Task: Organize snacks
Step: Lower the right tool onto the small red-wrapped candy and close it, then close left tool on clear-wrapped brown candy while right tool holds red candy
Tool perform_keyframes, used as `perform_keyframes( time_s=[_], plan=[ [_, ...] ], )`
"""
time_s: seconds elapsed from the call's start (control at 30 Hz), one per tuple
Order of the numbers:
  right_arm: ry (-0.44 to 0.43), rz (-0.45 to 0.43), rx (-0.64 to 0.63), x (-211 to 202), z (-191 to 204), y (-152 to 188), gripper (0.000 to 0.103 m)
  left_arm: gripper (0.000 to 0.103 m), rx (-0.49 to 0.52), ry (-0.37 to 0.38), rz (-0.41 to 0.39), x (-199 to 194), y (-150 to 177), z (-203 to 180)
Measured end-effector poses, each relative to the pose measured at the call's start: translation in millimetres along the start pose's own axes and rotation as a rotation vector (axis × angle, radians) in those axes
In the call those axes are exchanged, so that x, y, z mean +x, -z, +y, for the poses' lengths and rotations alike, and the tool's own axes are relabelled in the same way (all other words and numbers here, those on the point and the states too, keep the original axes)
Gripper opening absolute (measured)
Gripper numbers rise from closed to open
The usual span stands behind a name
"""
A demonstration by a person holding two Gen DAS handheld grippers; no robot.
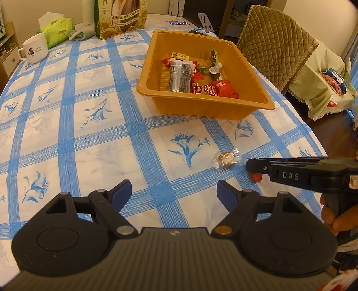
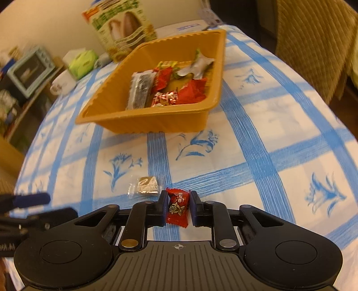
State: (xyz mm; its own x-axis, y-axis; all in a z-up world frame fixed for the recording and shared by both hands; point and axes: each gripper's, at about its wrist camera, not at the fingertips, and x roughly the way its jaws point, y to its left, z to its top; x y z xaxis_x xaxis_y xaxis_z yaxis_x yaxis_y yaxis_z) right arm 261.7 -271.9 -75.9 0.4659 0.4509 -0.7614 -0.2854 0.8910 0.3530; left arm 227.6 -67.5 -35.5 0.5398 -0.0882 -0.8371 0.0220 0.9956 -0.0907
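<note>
An orange plastic tray [image 1: 214,107] [image 2: 156,122] sits on the blue-checked tablecloth and holds several wrapped snacks, red packets and a dark seaweed-like bar among them. My right gripper [image 2: 178,197] [image 1: 250,166] is shut on a small red candy packet [image 2: 178,207] [image 1: 256,177] at the cloth, near the table's front right. Just left of it lies a clear-wrapped brown candy [image 2: 146,185] [image 1: 226,158]. My left gripper [image 1: 174,190] hangs open over bare cloth with nothing between its blue pads; its fingertips [image 2: 33,199] show at the left edge of the right wrist view.
At the far end stand a white mug [image 1: 34,48], a green tissue pack [image 1: 57,28] and a tall sunflower-printed bag [image 1: 120,18]. A quilted chair back [image 1: 275,42] stands beyond the table's right edge. A small oven [image 2: 31,69] sits on a shelf at the left.
</note>
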Motion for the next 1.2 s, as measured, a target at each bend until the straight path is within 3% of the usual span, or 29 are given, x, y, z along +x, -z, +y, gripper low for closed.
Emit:
perform_keyframes(
  time_s=[0.1, 0.37, 0.7, 0.97, 1.2],
  plan=[
    [0.016, -0.009, -0.042, -2, 0, 1, 0.02, 0.079, 0.034, 0.011, -0.001, 7, -2, -6],
    [0.03, -0.04, 0.019, -15, -24, -4, 0.02, 0.067, 0.188, 0.054, -0.016, 31, -7, -31],
    [0.057, -0.058, 0.092, -32, -50, -3, 0.02, 0.051, 0.412, 0.048, -0.028, 62, -13, -62],
    [0.072, -0.068, 0.121, -38, -61, -2, 0.02, 0.042, 0.406, 0.065, -0.018, 74, -25, -67],
    [0.08, -0.075, 0.127, -43, -66, -2, 0.02, 0.022, 0.368, 0.102, 0.0, 77, -31, -71]
  ],
)
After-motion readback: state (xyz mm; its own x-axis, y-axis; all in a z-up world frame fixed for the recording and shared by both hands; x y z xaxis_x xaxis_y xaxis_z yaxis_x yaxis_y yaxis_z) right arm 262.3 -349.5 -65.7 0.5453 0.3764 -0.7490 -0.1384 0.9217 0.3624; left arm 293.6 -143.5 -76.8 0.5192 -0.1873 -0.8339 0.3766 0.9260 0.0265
